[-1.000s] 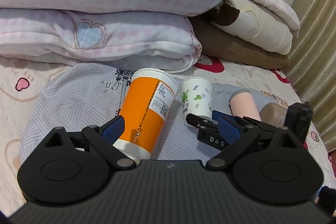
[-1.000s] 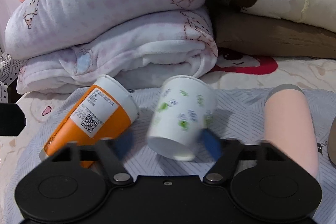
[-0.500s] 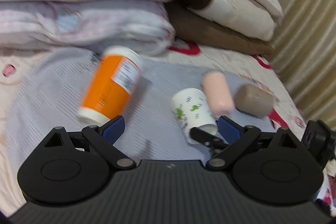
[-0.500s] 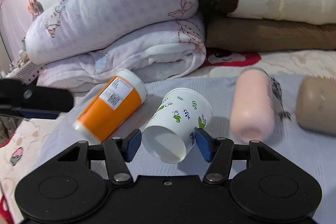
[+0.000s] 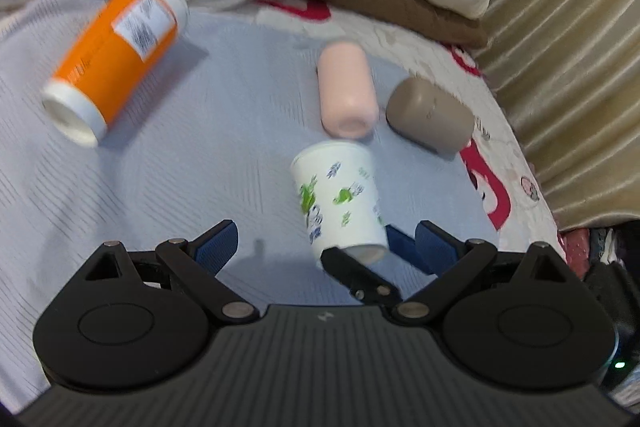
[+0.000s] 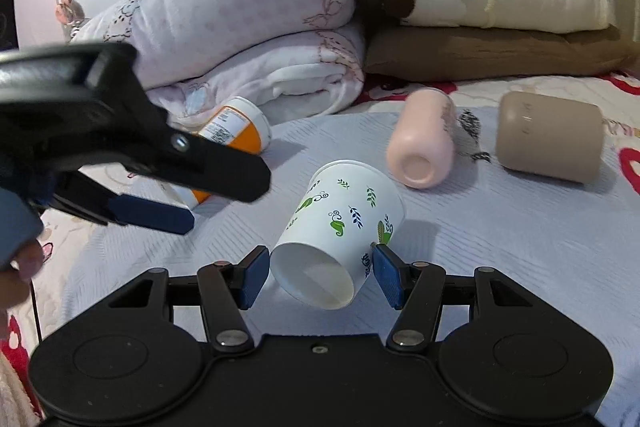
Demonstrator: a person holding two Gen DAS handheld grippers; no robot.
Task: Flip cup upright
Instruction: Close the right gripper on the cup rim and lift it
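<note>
The right gripper point(image 6: 318, 273) clamps the white paper cup point(image 6: 340, 231) by its narrow base end, blue pads point(image 6: 254, 275) pressed to either side; the cup is tilted, lifted clear of the grey ribbed mat point(image 6: 500, 247), its wider rolled rim pointing away toward the bedding. The left gripper point(image 5: 316, 247) hangs spread wide above the mat, gripping nothing; its black arm crosses the right wrist view and hides part of the orange cup point(image 5: 116, 55). That orange cup lies on its side, its white label printed too small to read; a smooth pink tumbler point(image 5: 347, 93) and a taupe tumbler point(image 5: 430, 119) (faint lettering, illegible) lie nearby, just beyond the paper cup. Folded quilts point(image 6: 248, 23) are stacked behind.
</note>
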